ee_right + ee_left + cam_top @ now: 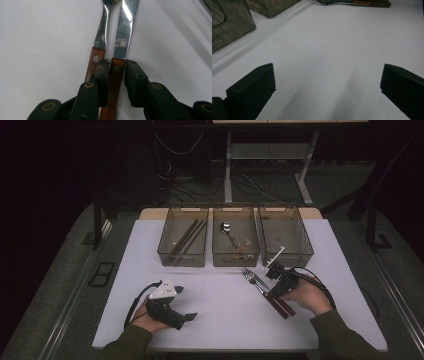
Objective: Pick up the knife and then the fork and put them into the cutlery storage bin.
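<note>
On the white tabletop point(215, 290), the right tongs point(117, 72) sit low over two wooden-handled pieces lying side by side, a fork point(100, 42) and a knife point(122, 37). Their jaws have narrowed around the knife's handle, close on both sides; I cannot tell if they press it. The left tongs point(327, 85) rest well apart, gaping wide over bare tabletop. Three smoky bins point(235, 242) stand behind.
</note>
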`<state>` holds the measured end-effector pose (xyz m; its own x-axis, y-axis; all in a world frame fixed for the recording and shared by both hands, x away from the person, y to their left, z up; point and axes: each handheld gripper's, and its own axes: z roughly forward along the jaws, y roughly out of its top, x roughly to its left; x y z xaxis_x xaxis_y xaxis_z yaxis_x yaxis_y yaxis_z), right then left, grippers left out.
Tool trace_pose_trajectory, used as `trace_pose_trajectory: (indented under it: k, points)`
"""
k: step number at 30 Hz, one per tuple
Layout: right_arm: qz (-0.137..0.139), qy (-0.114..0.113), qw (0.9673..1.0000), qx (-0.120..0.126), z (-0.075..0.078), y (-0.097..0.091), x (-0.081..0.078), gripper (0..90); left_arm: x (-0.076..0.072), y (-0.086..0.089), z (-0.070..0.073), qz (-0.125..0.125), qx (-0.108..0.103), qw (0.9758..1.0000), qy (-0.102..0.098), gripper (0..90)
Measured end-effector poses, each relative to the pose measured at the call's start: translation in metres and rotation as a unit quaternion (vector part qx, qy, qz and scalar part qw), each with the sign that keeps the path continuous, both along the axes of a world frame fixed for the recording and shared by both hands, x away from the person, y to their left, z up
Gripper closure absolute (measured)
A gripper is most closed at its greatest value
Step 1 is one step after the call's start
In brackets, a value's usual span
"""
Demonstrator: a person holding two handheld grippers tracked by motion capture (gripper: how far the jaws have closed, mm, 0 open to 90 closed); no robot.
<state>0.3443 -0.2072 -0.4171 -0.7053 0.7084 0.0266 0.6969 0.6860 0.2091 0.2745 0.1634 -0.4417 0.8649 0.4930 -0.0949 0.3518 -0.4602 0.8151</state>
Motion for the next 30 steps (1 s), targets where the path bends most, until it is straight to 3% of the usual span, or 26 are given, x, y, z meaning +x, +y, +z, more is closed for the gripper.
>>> trace_pose_trajectory:
  k: [2, 14, 25, 30]
  points:
    - [0.003, 0.001, 0.9999, -0.013, -0.0019, 0.0017, 0.0005, 73.2, 0.0, 0.0, 0.0001, 0.0, 0.0, 1.0, 0.0, 0.0]
    - [-0.001, 0.013, 0.9995, -0.03, -0.0024, 0.0062, 0.0044, 77.0, 0.0, -0.0011, -0.0008, -0.002, 0.001, 1.0, 0.001, 0.0]
    - [-0.002, 0.013, 0.9994, -0.033, -0.0021, 0.007, 0.0041, 78.0, -0.0001, -0.0007, -0.0004, -0.004, 0.001, 1.0, 0.0, 0.0]
    - [0.003, 0.011, 0.9998, -0.019, -0.0019, 0.0027, 0.0036, 78.0, -0.0001, -0.0007, -0.0003, -0.005, 0.002, 1.0, -0.001, 0.0]
